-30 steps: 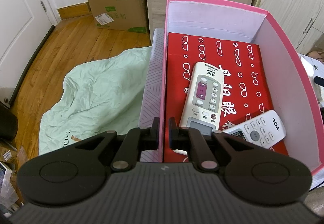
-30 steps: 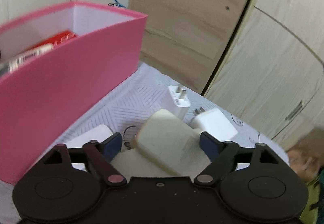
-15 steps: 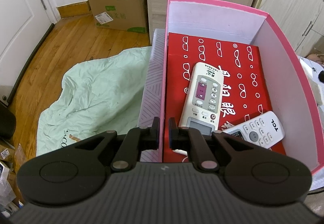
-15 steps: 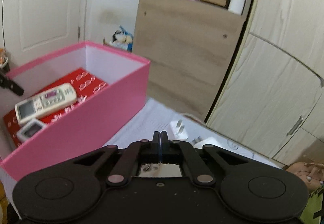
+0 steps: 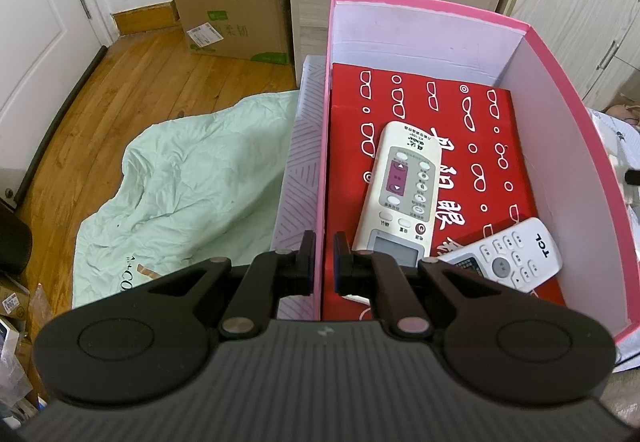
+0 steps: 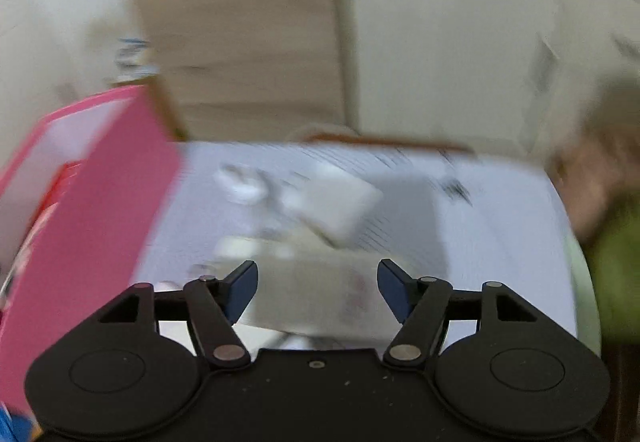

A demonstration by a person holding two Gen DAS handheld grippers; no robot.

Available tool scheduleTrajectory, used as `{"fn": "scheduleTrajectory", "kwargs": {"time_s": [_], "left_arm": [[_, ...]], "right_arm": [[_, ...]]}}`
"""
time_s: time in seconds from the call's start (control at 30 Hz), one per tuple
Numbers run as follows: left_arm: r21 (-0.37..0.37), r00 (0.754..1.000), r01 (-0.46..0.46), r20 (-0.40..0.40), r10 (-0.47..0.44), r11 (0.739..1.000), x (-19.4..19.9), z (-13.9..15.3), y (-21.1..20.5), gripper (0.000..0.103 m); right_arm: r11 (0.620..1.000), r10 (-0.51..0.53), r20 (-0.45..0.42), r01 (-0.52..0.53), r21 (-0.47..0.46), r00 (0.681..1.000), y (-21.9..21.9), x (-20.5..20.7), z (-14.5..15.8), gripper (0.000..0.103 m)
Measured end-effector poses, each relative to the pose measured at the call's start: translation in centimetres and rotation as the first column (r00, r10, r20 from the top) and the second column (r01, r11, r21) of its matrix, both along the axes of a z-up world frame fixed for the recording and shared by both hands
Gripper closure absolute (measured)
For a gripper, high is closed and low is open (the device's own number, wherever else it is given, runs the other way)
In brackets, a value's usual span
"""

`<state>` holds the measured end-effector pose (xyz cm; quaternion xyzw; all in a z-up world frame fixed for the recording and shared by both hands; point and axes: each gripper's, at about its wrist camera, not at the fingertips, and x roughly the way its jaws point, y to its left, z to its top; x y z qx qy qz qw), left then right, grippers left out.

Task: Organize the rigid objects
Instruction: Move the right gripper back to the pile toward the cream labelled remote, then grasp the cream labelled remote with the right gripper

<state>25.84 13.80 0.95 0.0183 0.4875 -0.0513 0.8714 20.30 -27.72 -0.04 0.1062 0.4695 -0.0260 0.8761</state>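
Left gripper (image 5: 323,262) clamps pink box (image 5: 576,178) wall. Right gripper (image 6: 316,288) opening, wide, nothing pinched, over blurred beige block (image 6: 320,290) on bedsheet (image 6: 500,210) beside box. Block probably light, stiff, smooth; take by flat long sides.

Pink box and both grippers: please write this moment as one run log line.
left gripper: shut on pink box wall | right gripper: opening, over blurred white items | in box: two remotes on red box
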Motion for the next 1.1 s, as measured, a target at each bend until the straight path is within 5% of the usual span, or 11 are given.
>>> {"fn": "scheduleTrajectory", "kwargs": {"time_s": [0.17, 0.3, 0.37, 0.47, 0.67, 0.8, 0.97, 1.07, 1.1], "left_arm": [[0.001, 1.0, 0.001, -0.001, -0.001, 1.0, 0.0, 0.0, 0.0, 0.097], [0.0, 1.0, 0.001, 0.0, -0.001, 1.0, 0.0, 0.0, 0.0, 0.097], [0.003, 1.0, 0.003, 0.001, -0.003, 1.0, 0.0, 0.0, 0.0, 0.097], [0.0, 1.0, 0.0, 0.0, 0.0, 1.0, 0.0, 0.0, 0.0, 0.097], [0.002, 1.0, 0.002, 0.001, -0.002, 1.0, 0.0, 0.1, 0.1, 0.097], [0.004, 1.0, 0.001, 0.001, -0.001, 1.0, 0.0, 0.0, 0.1, 0.097], [0.002, 1.0, 0.0, 0.0, 0.0, 1.0, -0.1, 0.0, 0.1, 0.097], [0.001, 1.0, -0.002, 0.002, 0.002, 1.0, -0.1, 0.1, 0.2, 0.097], [0.002, 1.0, -0.001, 0.002, 0.001, 1.0, -0.1, 0.1, 0.2, 0.097]], "right_arm": [[0.985, -0.04, -0.006, 0.04, 0.168, 0.999, -3.0, 0.1, -1.2, 0.029], [0.962, -0.013, -0.014, 0.016, 0.271, 1.0, -4.9, 0.6, -2.7, 0.011], [0.95, -0.017, 0.018, 0.011, 0.312, 1.0, -5.4, 0.4, -2.9, 0.013], [0.929, -0.01, 0.04, -0.006, 0.37, 0.999, -5.8, -0.1, -2.7, 0.026], [0.91, 0.027, 0.085, -0.059, 0.411, 0.996, -6.7, -1.3, -2.0, 0.076], [0.872, 0.098, 0.104, -0.136, 0.471, 0.99, -6.4, -1.8, -1.4, 0.095], [0.808, 0.297, 0.084, -0.297, 0.509, 0.951, -4.0, -1.6, -1.6, 0.092], [0.836, 0.371, 0.122, -0.389, 0.387, 0.92, -2.1, -2.1, -0.2, 0.086], [0.85, 0.384, 0.149, -0.412, 0.33, 0.911, -1.6, -2.3, 0.4, 0.073]]}}
